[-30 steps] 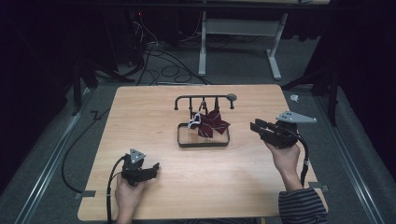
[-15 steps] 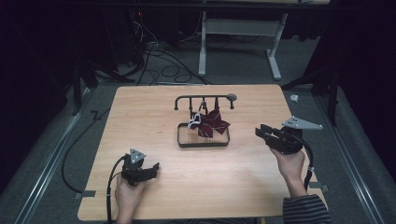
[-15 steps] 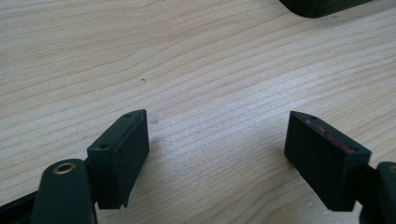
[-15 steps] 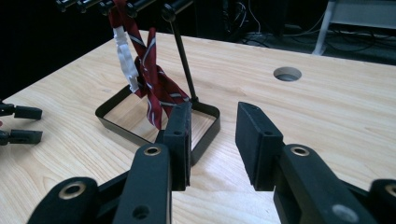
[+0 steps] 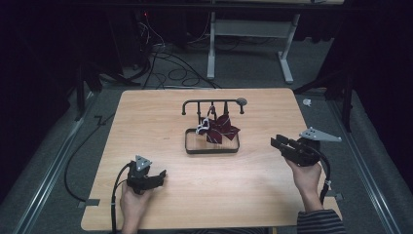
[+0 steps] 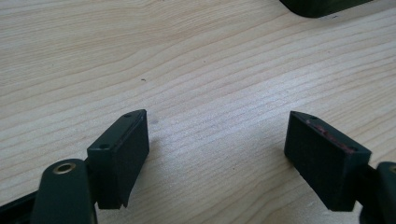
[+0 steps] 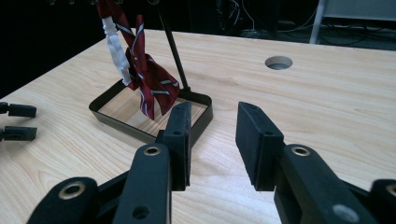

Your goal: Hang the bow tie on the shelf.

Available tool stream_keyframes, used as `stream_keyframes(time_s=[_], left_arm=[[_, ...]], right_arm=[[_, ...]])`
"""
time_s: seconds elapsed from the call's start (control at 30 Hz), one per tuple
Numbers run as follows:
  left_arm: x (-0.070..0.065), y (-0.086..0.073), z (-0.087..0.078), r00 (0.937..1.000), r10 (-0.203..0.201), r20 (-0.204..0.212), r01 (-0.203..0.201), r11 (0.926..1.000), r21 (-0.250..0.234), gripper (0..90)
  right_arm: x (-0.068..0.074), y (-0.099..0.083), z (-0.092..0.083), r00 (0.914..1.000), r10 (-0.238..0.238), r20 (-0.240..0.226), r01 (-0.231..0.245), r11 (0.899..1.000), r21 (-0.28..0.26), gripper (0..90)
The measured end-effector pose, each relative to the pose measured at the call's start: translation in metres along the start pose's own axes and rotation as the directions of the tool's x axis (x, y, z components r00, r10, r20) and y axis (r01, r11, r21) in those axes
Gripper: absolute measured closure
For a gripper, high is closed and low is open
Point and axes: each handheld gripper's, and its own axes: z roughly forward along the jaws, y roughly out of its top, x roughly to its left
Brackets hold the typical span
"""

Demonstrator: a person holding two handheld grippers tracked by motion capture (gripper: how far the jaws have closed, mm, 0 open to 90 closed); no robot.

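Note:
A dark red striped bow tie (image 5: 221,129) with a white strap (image 5: 202,127) hangs from a black rack (image 5: 195,102) that stands in a black tray (image 5: 212,151) mid-table. My right gripper (image 5: 275,143) is held right of the tray, jaws open and empty, pointing at it. In the right gripper view, the bow tie (image 7: 149,81) and its white strap (image 7: 116,46) hang over the tray (image 7: 114,118) just beyond the gripper (image 7: 212,140). My left gripper (image 5: 161,174) rests near the table's front left. Its jaws (image 6: 217,154) are wide open over bare wood.
The wooden table (image 5: 146,122) has a round cable hole (image 7: 279,62) at its far side. The tray's corner (image 6: 322,4) lies ahead of the left gripper. Cables and a desk frame (image 5: 248,44) sit on the floor beyond the table.
My right gripper has drawn back from the rack toward the near right of the table and dropped lower. The left gripper has stayed put.

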Motion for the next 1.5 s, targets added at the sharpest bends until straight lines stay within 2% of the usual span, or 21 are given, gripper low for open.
stream_keyframes(time_s=[0.57,1.5], left_arm=[[0.0,0.0,0.0,1.0,0.0,0.0,0.0,1.0,0.0,22.5],[0.0,0.0,0.0,1.0,0.0,0.0,0.0,1.0,0.0,22.5]], right_arm=[[-0.01,-0.025,-0.002,0.9983,0.056,0.018,-0.057,0.998,0.019,67.7],[-0.014,-0.054,0.02,0.9964,0.072,0.044,-0.076,0.993,0.089,67.7]])
